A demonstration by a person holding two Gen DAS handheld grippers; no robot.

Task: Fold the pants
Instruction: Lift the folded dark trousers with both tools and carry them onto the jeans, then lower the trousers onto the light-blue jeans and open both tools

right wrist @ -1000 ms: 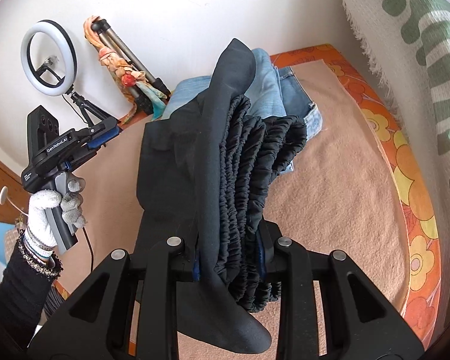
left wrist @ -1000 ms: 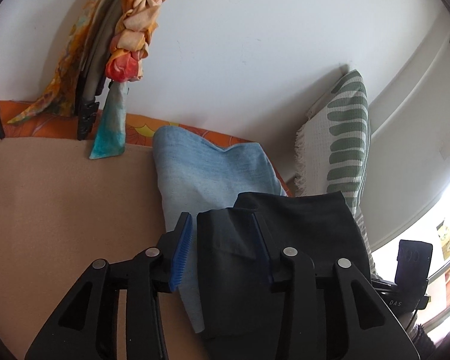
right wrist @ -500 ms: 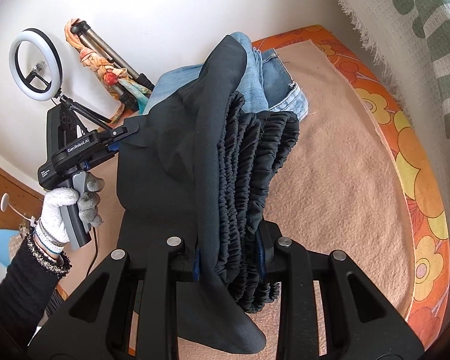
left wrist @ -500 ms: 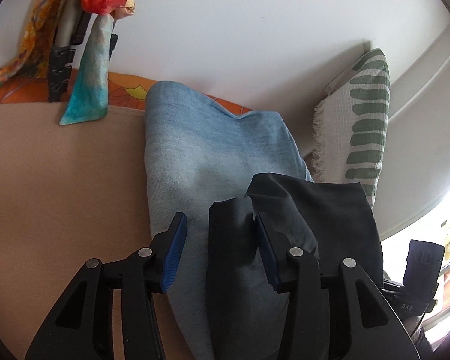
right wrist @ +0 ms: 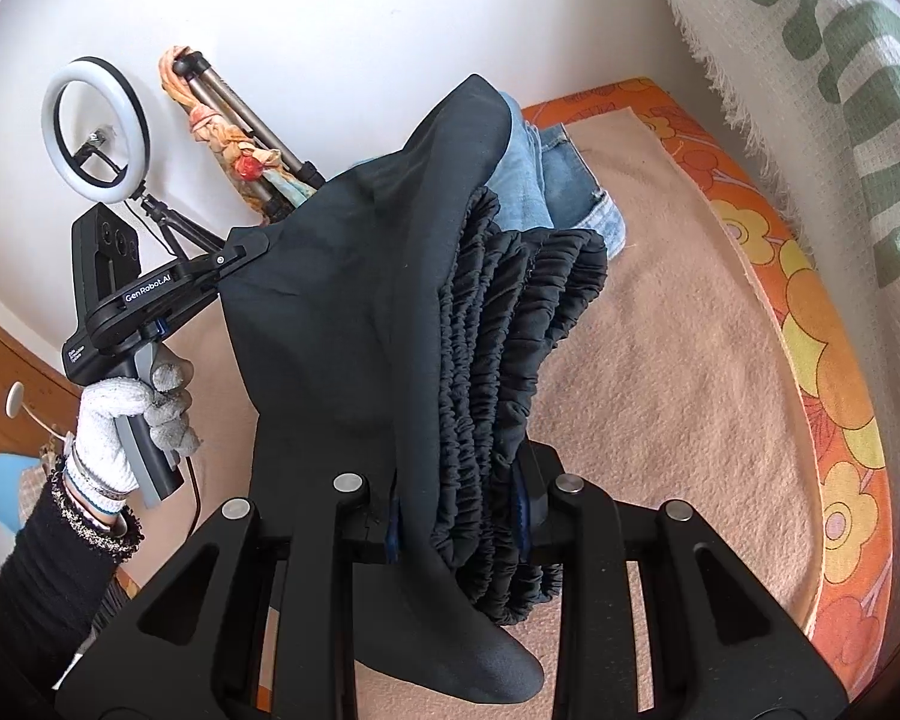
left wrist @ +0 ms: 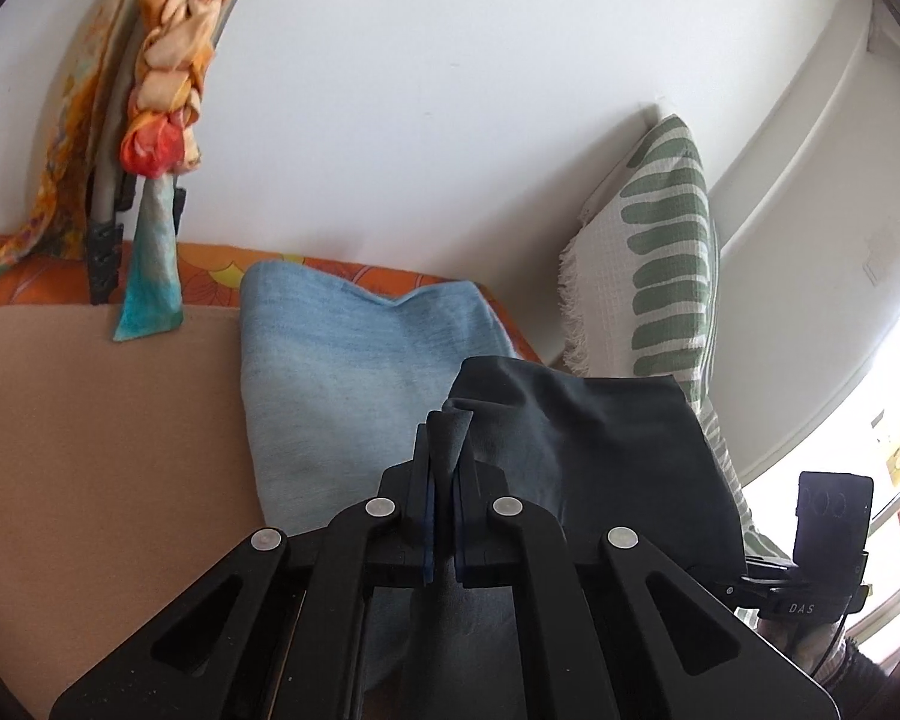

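Observation:
The black pants (right wrist: 354, 300) hang between both grippers above the bed. My right gripper (right wrist: 455, 510) is shut on the bunched elastic waistband (right wrist: 510, 324), which fills the gap between its pads. In the left wrist view my left gripper (left wrist: 444, 438) has its jaws closing, and they pinch a thin fold of the black pants (left wrist: 600, 438) tight. The right wrist view shows that left gripper (right wrist: 252, 249) at the cloth's far left corner, held by a gloved hand (right wrist: 126, 420). Folded blue jeans (left wrist: 342, 372) lie under and behind the black cloth.
A beige blanket (right wrist: 660, 360) covers the bed over an orange flowered sheet (right wrist: 828, 372). A green-and-white pillow (left wrist: 666, 252) leans on the wall at the right. A ring light (right wrist: 96, 132) and a tripod wrapped in a scarf (left wrist: 162, 90) stand at the far left.
The left jaws have gone from wide open around a black fold to pinched tight on it. The view drew back slightly. The right grip on the waistband is unchanged.

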